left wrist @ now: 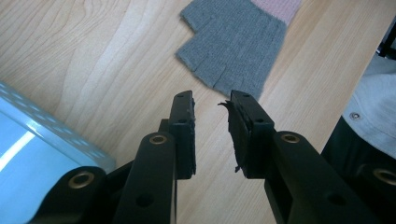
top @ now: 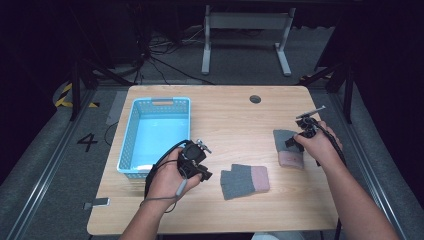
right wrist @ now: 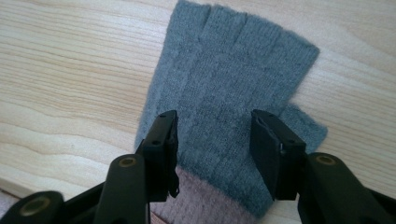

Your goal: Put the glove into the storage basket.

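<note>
Nothing is in the blue basket (top: 131,137) yet; I judge both gloves remain to be moved. My right gripper (right wrist: 212,133) hangs open, jaws either side of the far glove (right wrist: 224,93), seemingly not pinching it. My left gripper (left wrist: 211,109), empty and slightly parted, sits just short of the near glove (left wrist: 238,42). Count: two gloves, one basket, one desk (top: 230,120).

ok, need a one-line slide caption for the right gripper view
Right gripper, jaws open, poised over the palm of a grey fingerless glove with a pink cuff, lying flat on the wooden table.
</note>
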{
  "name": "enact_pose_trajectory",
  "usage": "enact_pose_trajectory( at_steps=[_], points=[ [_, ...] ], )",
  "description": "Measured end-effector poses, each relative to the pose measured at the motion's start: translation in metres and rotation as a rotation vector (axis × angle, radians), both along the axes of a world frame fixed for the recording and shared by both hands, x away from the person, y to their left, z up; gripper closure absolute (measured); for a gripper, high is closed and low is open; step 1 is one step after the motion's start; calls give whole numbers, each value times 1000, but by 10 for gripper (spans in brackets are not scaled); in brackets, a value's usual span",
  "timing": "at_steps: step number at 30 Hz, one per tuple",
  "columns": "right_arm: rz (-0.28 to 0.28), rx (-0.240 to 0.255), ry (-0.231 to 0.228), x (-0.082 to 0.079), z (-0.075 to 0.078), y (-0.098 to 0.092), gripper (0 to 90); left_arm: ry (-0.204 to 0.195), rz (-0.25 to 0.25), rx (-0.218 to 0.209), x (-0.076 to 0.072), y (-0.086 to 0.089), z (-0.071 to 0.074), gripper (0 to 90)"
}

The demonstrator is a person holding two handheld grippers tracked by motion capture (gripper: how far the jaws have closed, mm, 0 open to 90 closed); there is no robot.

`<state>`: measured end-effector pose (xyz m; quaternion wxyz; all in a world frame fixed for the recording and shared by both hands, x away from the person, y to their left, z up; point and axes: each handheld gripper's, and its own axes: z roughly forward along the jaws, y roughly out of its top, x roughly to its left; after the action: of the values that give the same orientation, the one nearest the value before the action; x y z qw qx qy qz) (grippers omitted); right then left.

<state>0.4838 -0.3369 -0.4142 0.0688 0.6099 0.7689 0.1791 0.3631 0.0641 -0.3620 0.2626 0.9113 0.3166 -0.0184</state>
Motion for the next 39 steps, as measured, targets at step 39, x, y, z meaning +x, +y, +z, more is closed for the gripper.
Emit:
enact_pose_trajectory(
  at_steps=[39],
  points=[
    [-38,-137,58,7,-8,17,521,3,-2,-2,-1,-1,0,715]
  ],
)
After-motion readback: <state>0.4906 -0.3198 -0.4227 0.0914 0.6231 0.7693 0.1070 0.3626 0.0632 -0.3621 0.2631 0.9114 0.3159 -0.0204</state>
